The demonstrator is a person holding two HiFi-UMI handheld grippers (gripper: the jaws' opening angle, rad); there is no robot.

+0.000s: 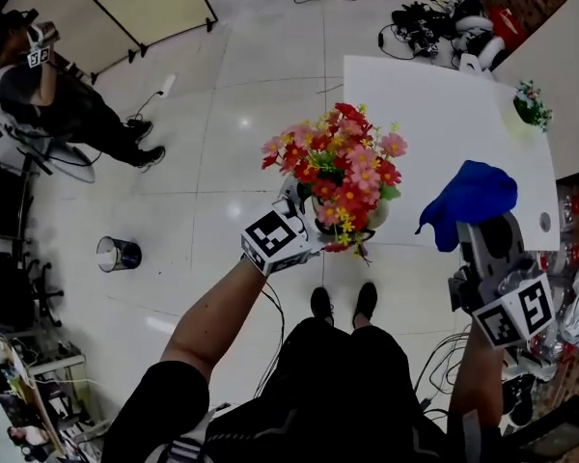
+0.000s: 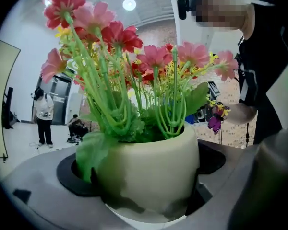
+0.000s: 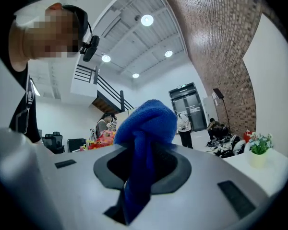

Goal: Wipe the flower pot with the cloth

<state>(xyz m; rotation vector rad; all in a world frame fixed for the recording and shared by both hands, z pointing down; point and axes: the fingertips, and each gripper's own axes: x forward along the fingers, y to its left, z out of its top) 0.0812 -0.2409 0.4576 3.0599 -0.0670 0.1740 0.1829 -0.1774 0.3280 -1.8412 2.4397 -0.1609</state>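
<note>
In the head view my left gripper [image 1: 309, 218] is shut on a cream flower pot [image 1: 375, 214] full of pink and red flowers [image 1: 340, 167], held in the air left of the white table [image 1: 434, 104]. The left gripper view shows the pot [image 2: 149, 169] wedged between the jaws, with green stems rising above it. My right gripper [image 1: 484, 237] is shut on a blue cloth [image 1: 475, 194], which bunches up above the jaws to the right of the flowers, apart from the pot. In the right gripper view the cloth [image 3: 145, 133] stands between the jaws and the flowers [image 3: 100, 140] show far behind.
A small pot with a plant [image 1: 532, 105] stands at the table's far right corner. On the floor are a metal bin [image 1: 119, 254], cables [image 1: 415, 22] and a seated person [image 1: 48, 95] at the upper left. My feet [image 1: 343, 302] are below the pot.
</note>
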